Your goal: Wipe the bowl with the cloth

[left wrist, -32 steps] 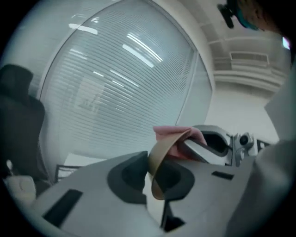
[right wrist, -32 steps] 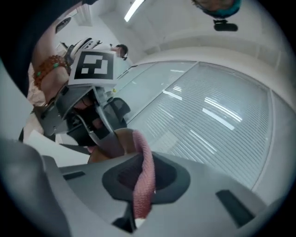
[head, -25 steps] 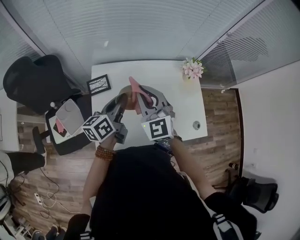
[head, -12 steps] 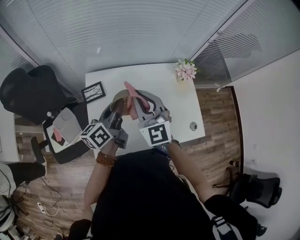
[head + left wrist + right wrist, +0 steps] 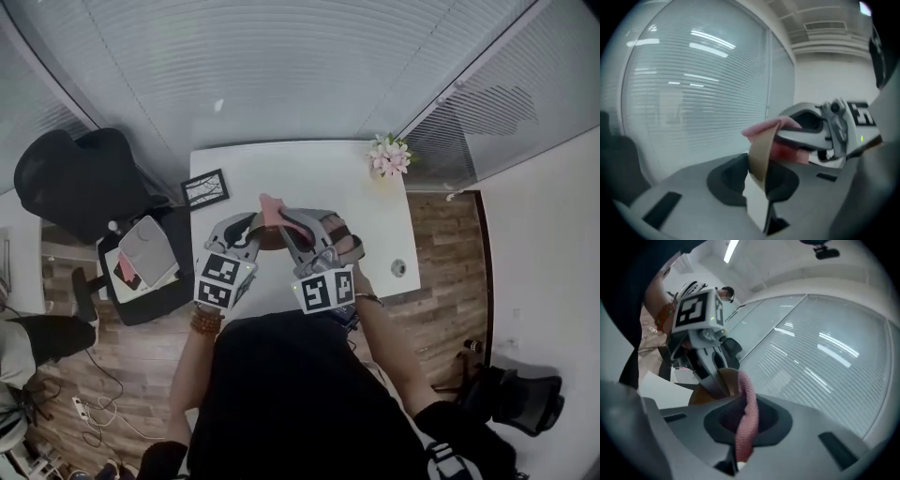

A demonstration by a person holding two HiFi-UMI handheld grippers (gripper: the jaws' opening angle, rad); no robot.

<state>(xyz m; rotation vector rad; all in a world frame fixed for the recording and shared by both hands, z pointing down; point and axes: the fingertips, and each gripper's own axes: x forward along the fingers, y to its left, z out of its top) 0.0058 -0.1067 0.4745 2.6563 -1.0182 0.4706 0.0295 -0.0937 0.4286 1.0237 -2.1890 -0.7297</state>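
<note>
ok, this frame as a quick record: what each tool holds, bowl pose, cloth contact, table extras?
left tool: clamped on the bowl rim; jaws just opened slightly, rim between them
right tool: shut on the pink cloth
bowl: tipped on edge, held over the white table
pink cloth: lapped over the bowl's upper rim
table extras: flowers, picture frame, small round object
</note>
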